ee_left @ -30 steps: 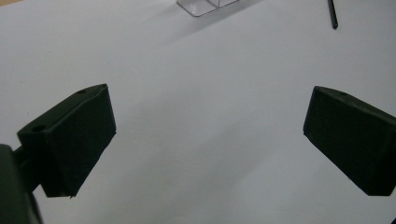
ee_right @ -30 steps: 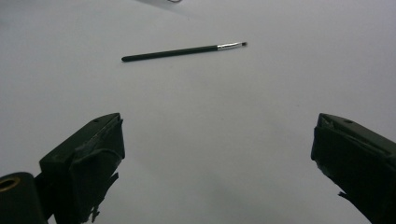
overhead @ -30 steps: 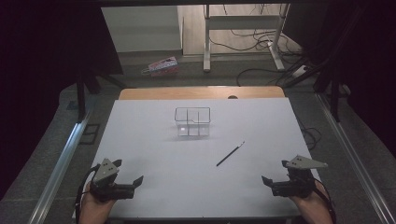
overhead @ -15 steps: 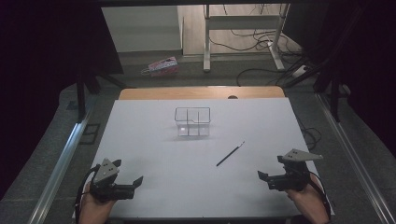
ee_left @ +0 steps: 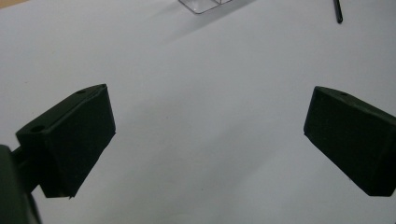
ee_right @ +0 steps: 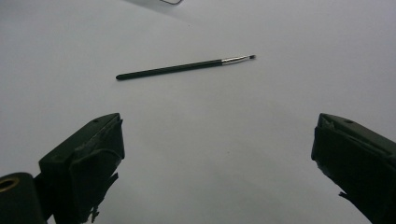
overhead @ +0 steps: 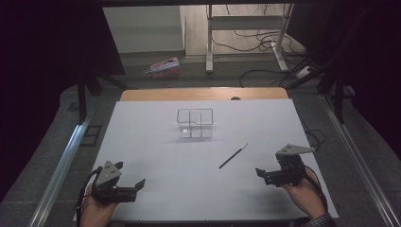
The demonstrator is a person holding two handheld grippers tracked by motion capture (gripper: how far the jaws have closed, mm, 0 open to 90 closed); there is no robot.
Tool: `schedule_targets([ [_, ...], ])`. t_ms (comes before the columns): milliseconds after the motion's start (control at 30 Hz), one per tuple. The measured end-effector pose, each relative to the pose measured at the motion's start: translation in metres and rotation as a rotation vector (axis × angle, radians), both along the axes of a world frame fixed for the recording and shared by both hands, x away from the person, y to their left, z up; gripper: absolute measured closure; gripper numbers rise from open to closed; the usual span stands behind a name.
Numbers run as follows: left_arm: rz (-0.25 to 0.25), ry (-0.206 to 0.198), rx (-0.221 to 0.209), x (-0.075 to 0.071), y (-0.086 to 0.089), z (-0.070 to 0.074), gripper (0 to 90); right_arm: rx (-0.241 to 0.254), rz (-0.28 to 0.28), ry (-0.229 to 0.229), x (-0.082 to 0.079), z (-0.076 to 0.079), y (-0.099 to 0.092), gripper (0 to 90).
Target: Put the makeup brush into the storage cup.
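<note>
Both grippers sat wide open and empty at the near edge of our white table (overhead: 156, 156): the left gripper (overhead: 130, 187) by our left hand (overhead: 97, 213), the right gripper (overhead: 265, 174) held by our right hand (overhead: 302, 194). Ahead of the right one lay a thin black brush (overhead: 233, 156) with a silver ferrule, flat on the table, nothing between it and the jaws. Farther back stood a clear divided plastic box (overhead: 195, 123), well apart from the brush. Beyond the table, cables (overhead: 265, 42) trailed across the floor near a pink packet (overhead: 163, 67).
</note>
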State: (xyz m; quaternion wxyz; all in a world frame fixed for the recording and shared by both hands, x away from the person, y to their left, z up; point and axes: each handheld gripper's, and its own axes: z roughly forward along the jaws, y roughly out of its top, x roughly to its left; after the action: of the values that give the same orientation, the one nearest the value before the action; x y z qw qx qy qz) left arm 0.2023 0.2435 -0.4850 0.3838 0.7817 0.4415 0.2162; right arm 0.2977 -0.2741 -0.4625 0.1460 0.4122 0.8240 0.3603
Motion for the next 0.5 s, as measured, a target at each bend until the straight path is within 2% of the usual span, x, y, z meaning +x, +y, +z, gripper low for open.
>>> schedule_targets([
  [500, -0.002, 0.004, 0.004, 0.001, 0.0, 0.0, 2.4, -0.032, 0.01, 0.0, 0.021, 0.0, 0.02, 2.9],
])
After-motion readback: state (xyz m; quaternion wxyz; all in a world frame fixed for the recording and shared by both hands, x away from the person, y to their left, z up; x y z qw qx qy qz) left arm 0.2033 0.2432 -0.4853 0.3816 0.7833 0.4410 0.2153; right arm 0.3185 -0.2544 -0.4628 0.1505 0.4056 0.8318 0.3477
